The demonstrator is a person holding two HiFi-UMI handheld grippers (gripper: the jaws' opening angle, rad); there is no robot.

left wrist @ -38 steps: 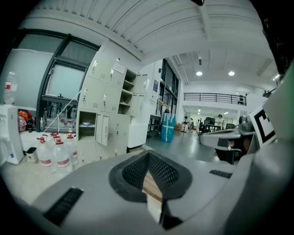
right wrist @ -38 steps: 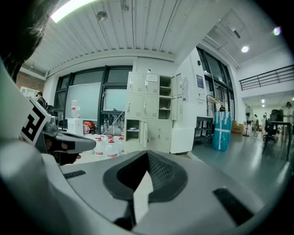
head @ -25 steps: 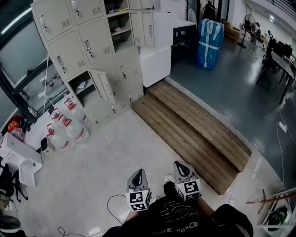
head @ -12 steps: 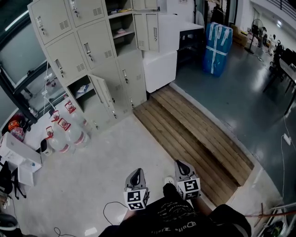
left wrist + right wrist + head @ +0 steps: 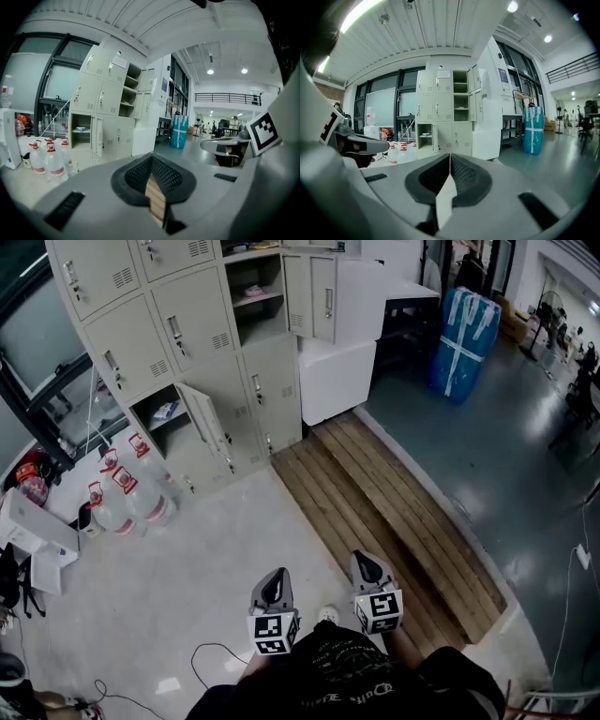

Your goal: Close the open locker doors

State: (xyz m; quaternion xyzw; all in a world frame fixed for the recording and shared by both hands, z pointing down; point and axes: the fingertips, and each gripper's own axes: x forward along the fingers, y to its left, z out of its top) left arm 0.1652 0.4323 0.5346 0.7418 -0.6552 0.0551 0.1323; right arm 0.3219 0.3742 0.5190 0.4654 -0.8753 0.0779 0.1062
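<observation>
The fingers of your left gripper (image 5: 275, 585) and right gripper (image 5: 367, 570) are pressed together, pinching nothing. Both point toward the locker bank (image 5: 192, 329), which stands well ahead across the floor (image 5: 216, 549). Its low open door (image 5: 208, 418), a pale upright panel jutting from the right edge of its compartment (image 5: 161, 420), lies ahead and left, nearer your left gripper. Two more open doors (image 5: 317, 294) hang at the bank's upper right, beside shelves (image 5: 251, 296). Water bottles (image 5: 127, 491) stand below and left of the low door.
</observation>
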